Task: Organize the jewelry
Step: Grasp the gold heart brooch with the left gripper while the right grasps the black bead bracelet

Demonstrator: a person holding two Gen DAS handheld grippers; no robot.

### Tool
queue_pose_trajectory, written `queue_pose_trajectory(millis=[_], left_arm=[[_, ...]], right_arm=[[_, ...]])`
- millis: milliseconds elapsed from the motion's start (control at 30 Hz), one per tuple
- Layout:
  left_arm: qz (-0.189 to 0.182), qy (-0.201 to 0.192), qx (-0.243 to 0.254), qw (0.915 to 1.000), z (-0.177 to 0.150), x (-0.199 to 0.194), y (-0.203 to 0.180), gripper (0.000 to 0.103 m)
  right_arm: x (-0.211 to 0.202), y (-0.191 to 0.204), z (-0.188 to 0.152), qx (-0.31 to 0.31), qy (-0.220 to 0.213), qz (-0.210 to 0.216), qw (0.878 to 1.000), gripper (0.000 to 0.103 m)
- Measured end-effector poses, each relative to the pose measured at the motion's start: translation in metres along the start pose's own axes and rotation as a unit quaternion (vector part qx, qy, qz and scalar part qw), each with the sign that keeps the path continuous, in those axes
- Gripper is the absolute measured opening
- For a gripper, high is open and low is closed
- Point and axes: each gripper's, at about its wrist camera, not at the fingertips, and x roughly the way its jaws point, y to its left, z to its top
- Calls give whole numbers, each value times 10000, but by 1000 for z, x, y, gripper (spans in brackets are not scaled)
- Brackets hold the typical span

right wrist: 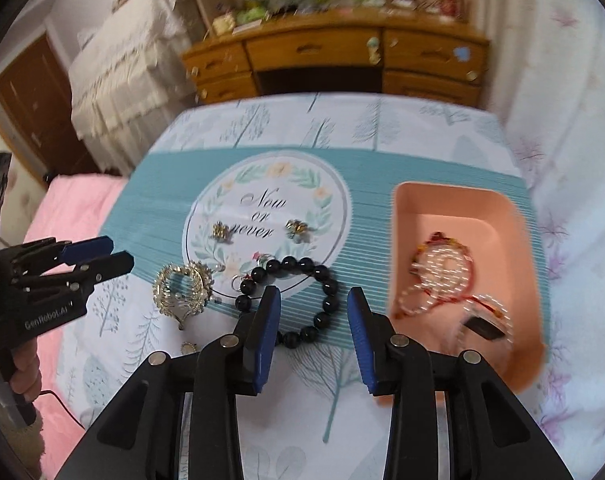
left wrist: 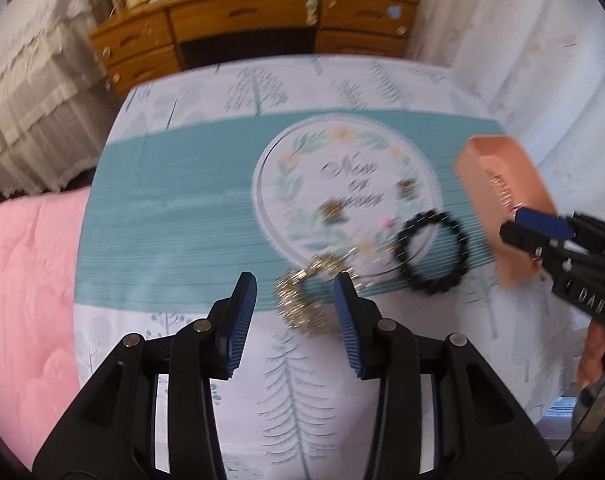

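Black bead bracelet (right wrist: 298,300) lies on tablecloth (right wrist: 342,412), beside pink tray (right wrist: 518,216). Right gripper (right wrist: 313,336) above it, jaws apart, empty. Left gripper (left wrist: 295,320) open over gold brooch (left wrist: 302,304). Go down slow, pinch beads gently.

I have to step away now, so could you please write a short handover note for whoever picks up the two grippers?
Left gripper: open, empty, hovering over the gold brooch.
Right gripper: open, nothing between its pads, above the black bead bracelet.
Done: red and pearl bracelets already lie in the pink tray, at the right of the tablecloth.
Left: the brooch, the black bracelet, two small gold earrings on the round print, a thin wire necklace beside the beads, and a small pendant near the front edge are still on the cloth. The brooch looks like the likely next pick.
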Motion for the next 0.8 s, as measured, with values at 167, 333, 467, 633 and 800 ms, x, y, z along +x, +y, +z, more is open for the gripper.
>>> queue_pose_trajectory(millis=[167, 333, 467, 633, 800], left_arm=[[-1, 473, -311, 9984, -8, 37, 20, 37], [-114, 689, -505, 9963, -11, 55, 28, 37], [-173, 772, -536, 9954, -9, 61, 27, 37], [-307, 809, -652, 9941, -5, 62, 24, 37], [-346, 860, -706, 9932, 0, 66, 20, 37]], right_arm=[[40, 3, 18, -209, 480, -105, 9986, 35], [79, 1, 26, -319, 851, -300, 9954, 35], [98, 1, 26, -378, 989, -368, 9937, 35], [110, 4, 25, -530, 972, -430, 9929, 32], [113, 8, 22, -784, 945, -705, 9899, 25]])
